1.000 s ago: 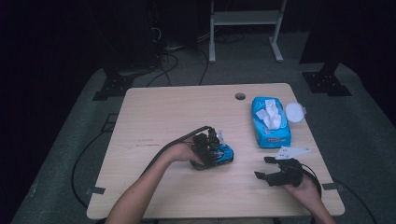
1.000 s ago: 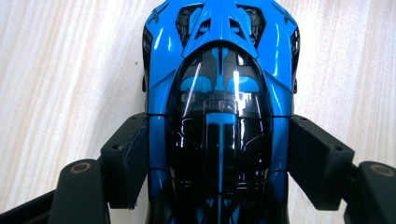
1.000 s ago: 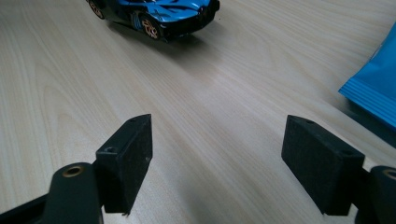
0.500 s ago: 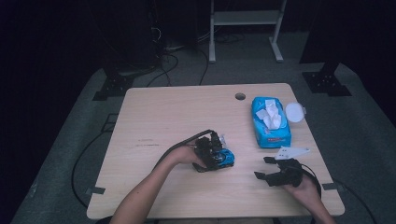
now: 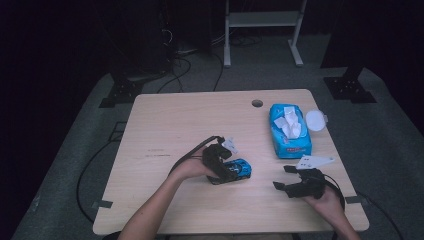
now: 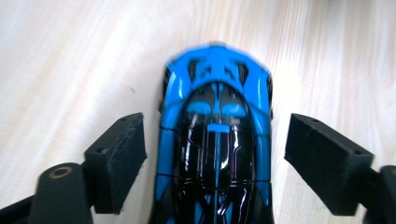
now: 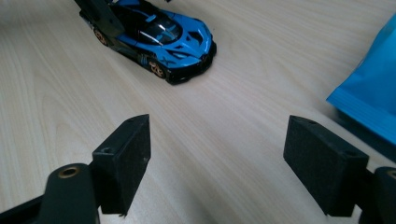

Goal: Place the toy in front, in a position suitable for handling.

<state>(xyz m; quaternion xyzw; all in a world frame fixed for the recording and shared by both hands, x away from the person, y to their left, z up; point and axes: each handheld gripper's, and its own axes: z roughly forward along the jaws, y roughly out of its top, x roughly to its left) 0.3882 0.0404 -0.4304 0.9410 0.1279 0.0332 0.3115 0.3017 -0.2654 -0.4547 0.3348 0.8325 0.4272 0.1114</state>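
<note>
We recorded the left gripper lowered over the blue-and-black toy sports car, near the middle of the light wooden table. In the left gripper view its jaws stood apart, one on each side of the car, with a gap to the bodywork on both sides. To the right, near the table's front edge, the right gripper rested with jaws spread wide, nothing between them; its view looked over bare wood toward the car. Farther right and far lay a blue wet-wipes pack, a white round lid just beside it.
</note>
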